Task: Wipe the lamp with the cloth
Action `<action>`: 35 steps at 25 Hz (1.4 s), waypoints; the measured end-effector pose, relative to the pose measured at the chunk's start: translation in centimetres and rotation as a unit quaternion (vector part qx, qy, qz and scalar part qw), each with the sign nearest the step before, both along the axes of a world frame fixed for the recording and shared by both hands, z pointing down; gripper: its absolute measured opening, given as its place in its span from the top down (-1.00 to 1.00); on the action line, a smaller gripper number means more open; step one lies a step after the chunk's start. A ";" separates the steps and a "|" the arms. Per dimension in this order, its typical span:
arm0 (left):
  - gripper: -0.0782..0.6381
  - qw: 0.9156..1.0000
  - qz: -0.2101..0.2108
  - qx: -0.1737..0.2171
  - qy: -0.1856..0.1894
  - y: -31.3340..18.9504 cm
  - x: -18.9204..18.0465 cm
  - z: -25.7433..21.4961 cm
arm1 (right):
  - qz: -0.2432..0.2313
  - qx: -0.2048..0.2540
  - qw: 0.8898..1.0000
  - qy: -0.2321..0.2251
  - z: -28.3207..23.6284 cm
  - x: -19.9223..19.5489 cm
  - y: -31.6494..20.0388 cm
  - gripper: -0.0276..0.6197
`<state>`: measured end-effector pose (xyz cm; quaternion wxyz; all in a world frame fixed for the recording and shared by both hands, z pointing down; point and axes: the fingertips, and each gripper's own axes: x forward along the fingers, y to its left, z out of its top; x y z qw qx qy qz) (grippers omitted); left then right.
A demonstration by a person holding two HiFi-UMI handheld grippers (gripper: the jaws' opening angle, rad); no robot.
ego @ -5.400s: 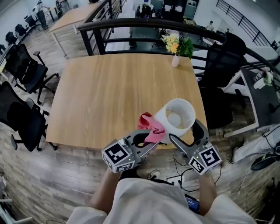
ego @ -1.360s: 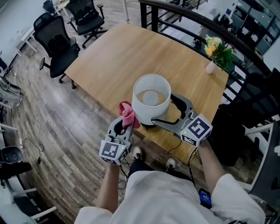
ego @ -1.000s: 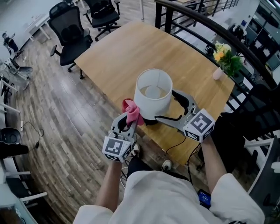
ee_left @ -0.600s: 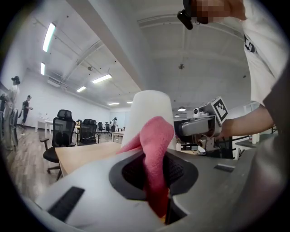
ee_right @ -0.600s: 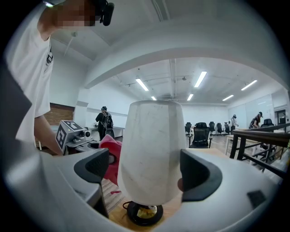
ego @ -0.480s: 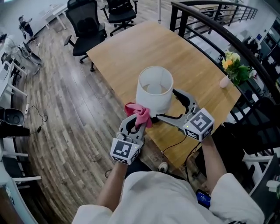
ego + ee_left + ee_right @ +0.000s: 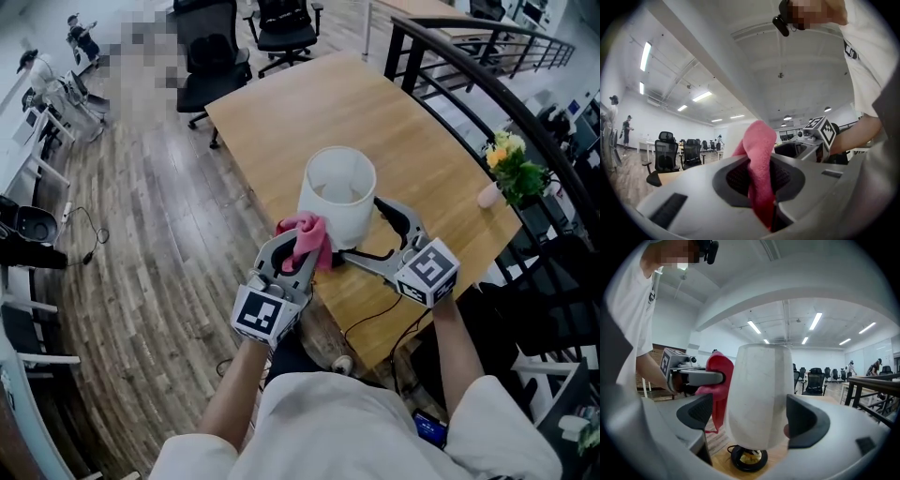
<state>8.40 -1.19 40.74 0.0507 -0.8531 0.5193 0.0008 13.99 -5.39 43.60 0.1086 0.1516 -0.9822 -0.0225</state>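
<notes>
On wooden office table (image 7: 375, 122), white lamp (image 7: 336, 192)

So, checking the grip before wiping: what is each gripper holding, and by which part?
Left gripper pinches the pink cloth by its lower end. Right gripper straddles the lampshade, a gap beside one pad.

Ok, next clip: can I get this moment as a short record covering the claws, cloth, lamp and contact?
left claw: shut on the pink fleecy cloth
right claw: open, one pad on either side of the white cylindrical lamp shade
cloth position: bunched at the shade's lower side, appears to touch it
lamp: upright, its dark round base on the light wooden table, near the table's edge
task state: cloth brought to the shade
</notes>
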 end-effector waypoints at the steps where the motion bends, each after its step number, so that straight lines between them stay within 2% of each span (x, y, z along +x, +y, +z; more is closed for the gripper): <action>1: 0.57 1.000 0.000 0.006 0.003 -0.2 -0.4 -0.6 | -0.001 0.000 1.000 0.000 -0.1 -0.1 0.0 -0.65; 9: 0.58 1.000 -0.008 0.019 0.006 -3.1 -4.3 -2.7 | -0.022 0.007 1.000 0.006 0.4 -1.2 0.8 -0.65; 12: 0.58 1.000 0.002 0.019 -0.001 -4.4 -5.6 -3.3 | -0.030 0.006 0.999 0.013 0.7 -1.7 1.1 -0.65; 19: 0.58 0.999 0.018 0.017 -0.023 -7.8 -8.1 -3.5 | 0.014 0.000 0.999 -0.036 -1.0 -1.6 -2.5 -0.65; 25: 0.58 0.999 0.043 0.011 -0.027 -10.3 -10.2 -4.0 | 0.000 0.000 0.999 -0.041 -1.6 -4.4 -4.6 -0.65; 28: 0.58 0.997 0.076 0.010 -0.025 -11.3 -10.7 -4.3 | -0.003 0.001 0.999 -0.046 -2.0 -5.9 -5.1 -0.65; 30: 0.58 0.993 0.112 0.009 -0.021 -12.0 -10.8 -4.4 | 0.002 0.002 0.999 -0.045 -2.0 -6.5 -5.5 -0.65; 32: 0.58 0.987 0.160 0.007 -0.010 -12.5 -10.8 -4.6 | 0.008 0.002 0.999 -0.044 -2.0 -6.9 -5.8 -0.65; 35: 0.58 0.972 0.233 0.000 0.010 -13.9 -10.5 -4.8 | 0.020 0.005 0.999 -0.039 -1.9 -7.3 -6.1 -0.67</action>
